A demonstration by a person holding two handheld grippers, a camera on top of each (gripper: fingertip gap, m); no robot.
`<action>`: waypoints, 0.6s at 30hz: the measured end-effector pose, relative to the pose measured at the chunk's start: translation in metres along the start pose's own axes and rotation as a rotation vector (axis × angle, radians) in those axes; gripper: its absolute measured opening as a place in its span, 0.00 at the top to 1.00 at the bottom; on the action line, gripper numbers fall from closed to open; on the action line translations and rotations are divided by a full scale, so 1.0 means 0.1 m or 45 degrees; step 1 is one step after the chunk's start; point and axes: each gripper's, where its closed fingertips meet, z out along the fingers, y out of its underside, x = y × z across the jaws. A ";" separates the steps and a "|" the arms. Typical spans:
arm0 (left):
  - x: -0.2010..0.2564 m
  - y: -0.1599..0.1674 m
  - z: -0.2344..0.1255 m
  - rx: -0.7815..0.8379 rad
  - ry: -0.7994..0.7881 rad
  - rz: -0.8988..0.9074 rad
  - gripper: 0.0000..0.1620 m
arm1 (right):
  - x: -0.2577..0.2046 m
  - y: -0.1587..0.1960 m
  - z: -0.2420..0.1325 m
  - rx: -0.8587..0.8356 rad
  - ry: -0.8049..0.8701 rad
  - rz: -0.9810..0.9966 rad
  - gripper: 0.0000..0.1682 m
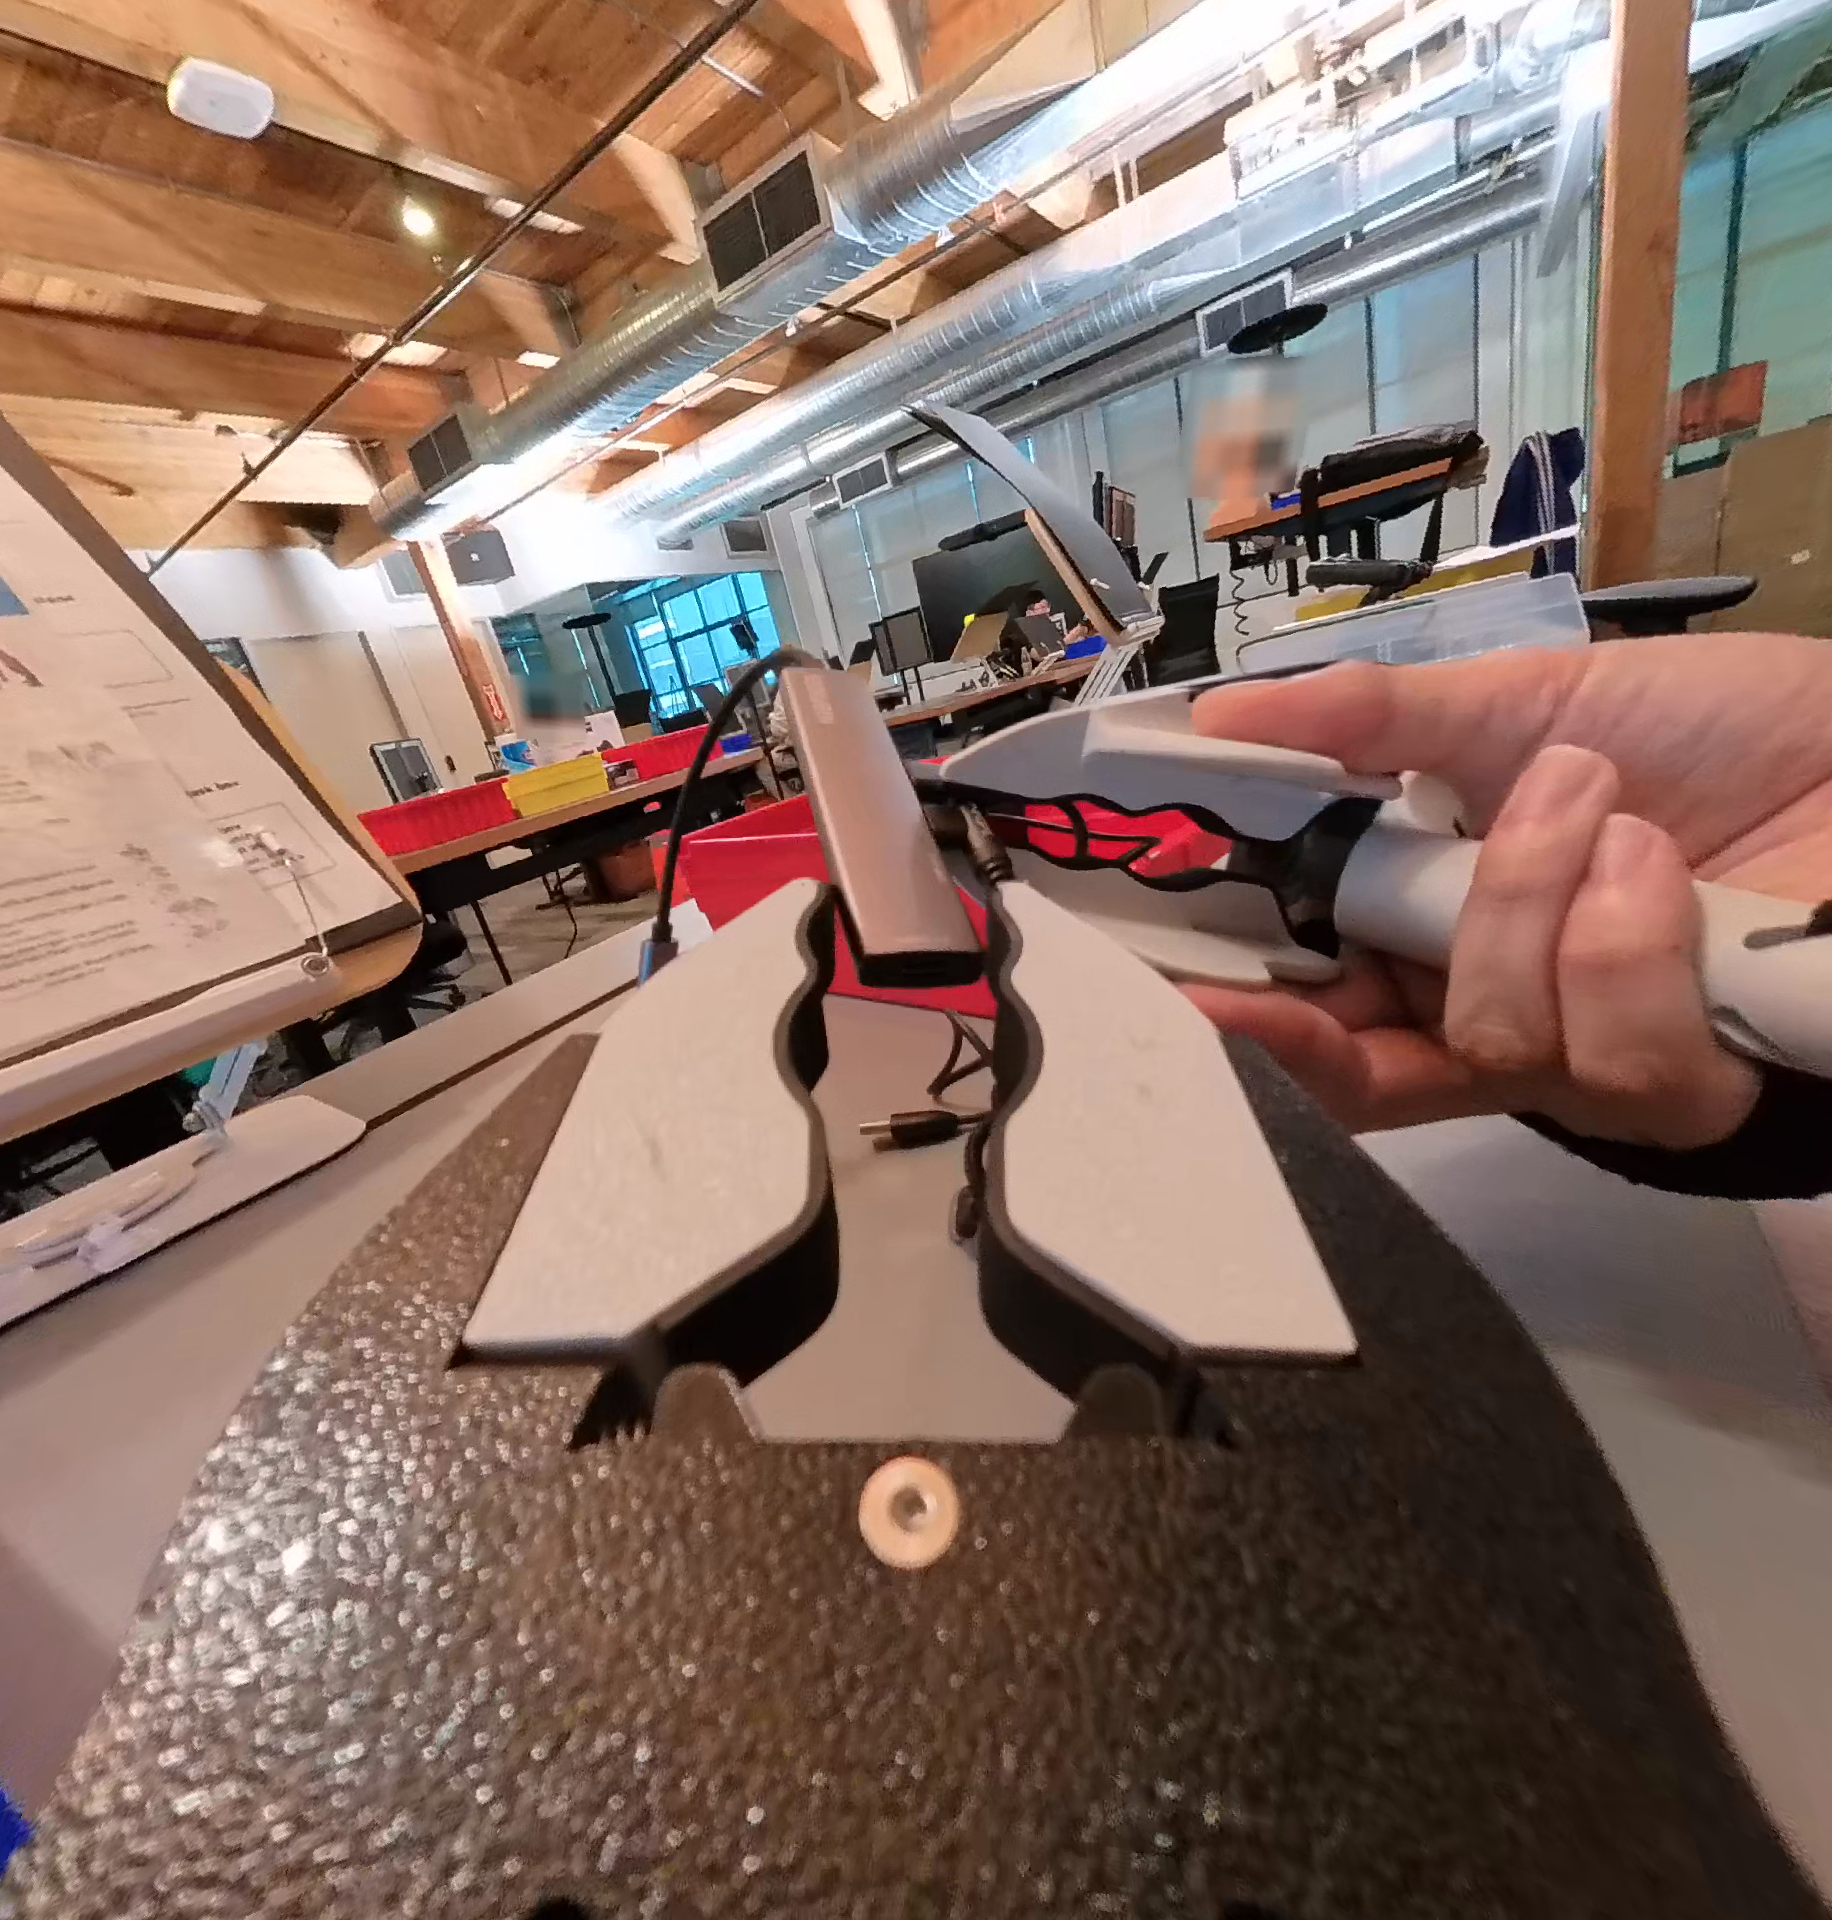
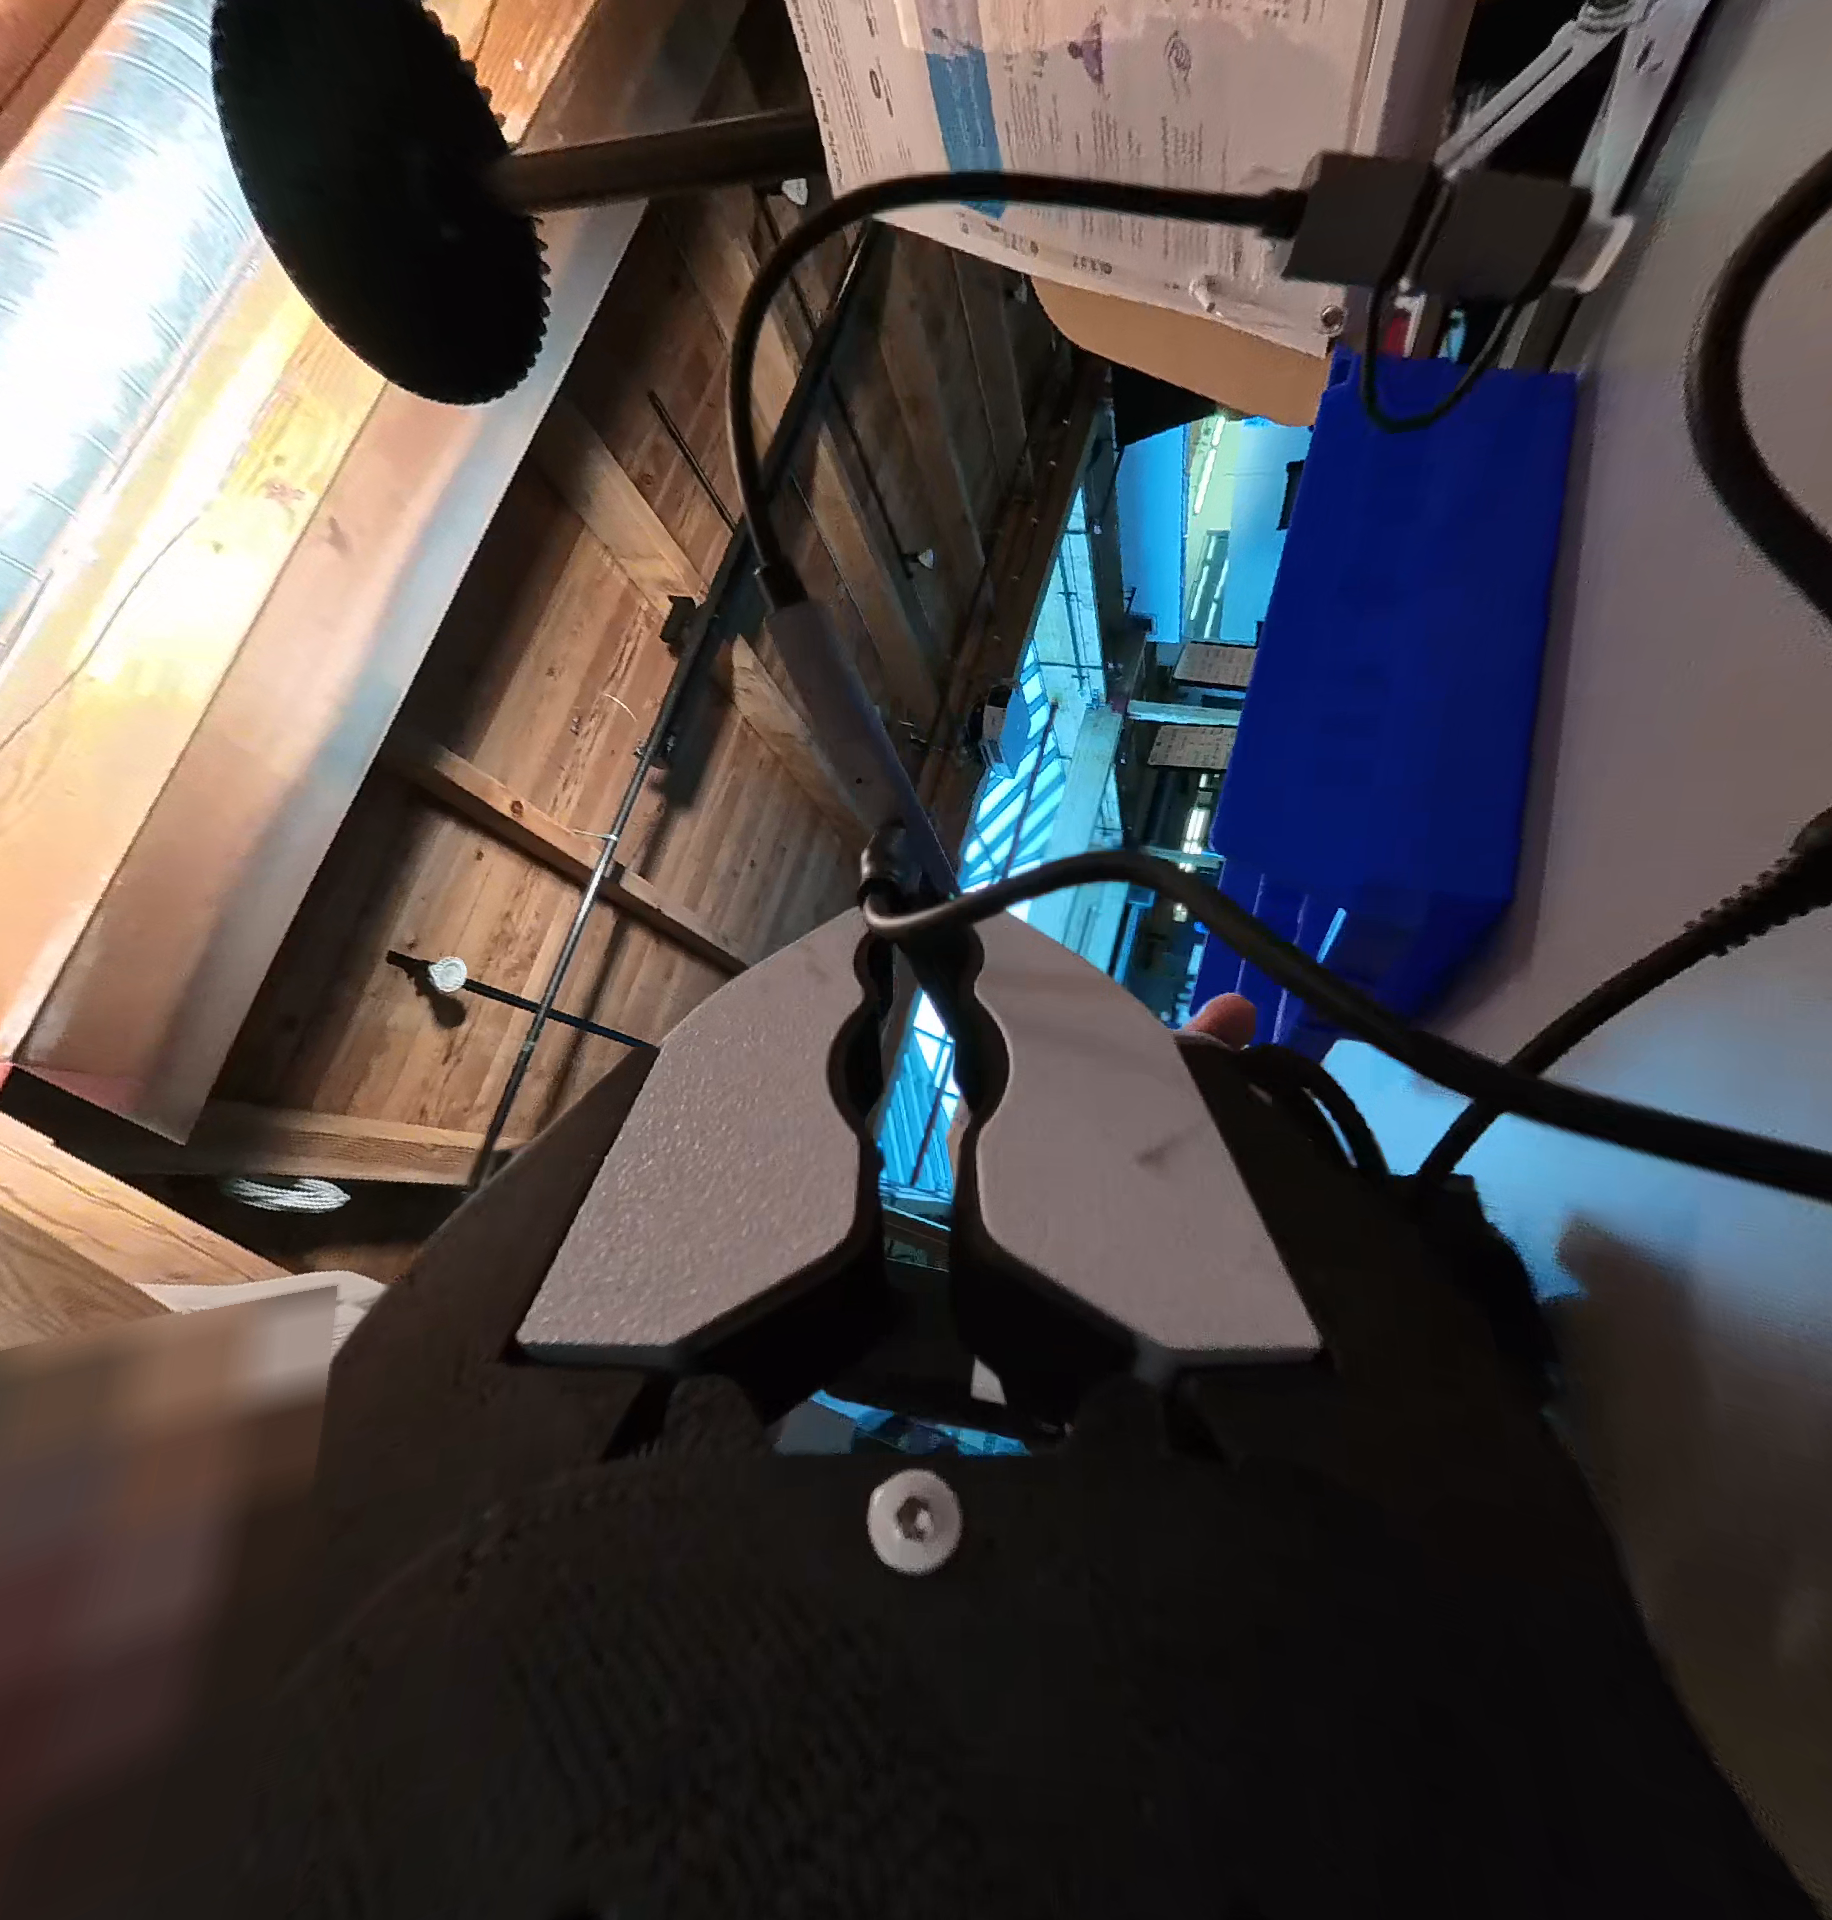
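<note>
My left gripper (image 1: pixel 912 914) is shut on the near end of a slim grey hub (image 1: pixel 870 810) and holds it tilted up above the grey table (image 1: pixel 216 1299). The hub's own black lead (image 1: pixel 683 810) loops down to the left. My right gripper (image 2: pixel 917 940), held by a hand (image 1: pixel 1514 883), comes in from the right in the left wrist view (image 1: pixel 953 774). It is shut on the plug end of a black cable (image 2: pixel 1307 997), right against the side of the hub (image 2: pixel 850 717). Another loose plug (image 1: pixel 912 1127) lies on the table under the left fingers.
A document stand with printed sheets (image 1: pixel 112 779) stands at the left. A red bin (image 1: pixel 756 873) sits behind the hub and a blue bin (image 2: pixel 1411 675) stands on the table. A joined pair of connectors (image 2: pixel 1348 218) hangs near the stand. More cables (image 2: pixel 1743 468) cross the table. Left and right tips are no more than a few centimetres apart.
</note>
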 end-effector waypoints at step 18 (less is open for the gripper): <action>0.01 -0.16 -0.05 0.051 0.010 0.191 0.84 | 0.03 0.21 0.01 -0.192 0.065 -0.364 0.95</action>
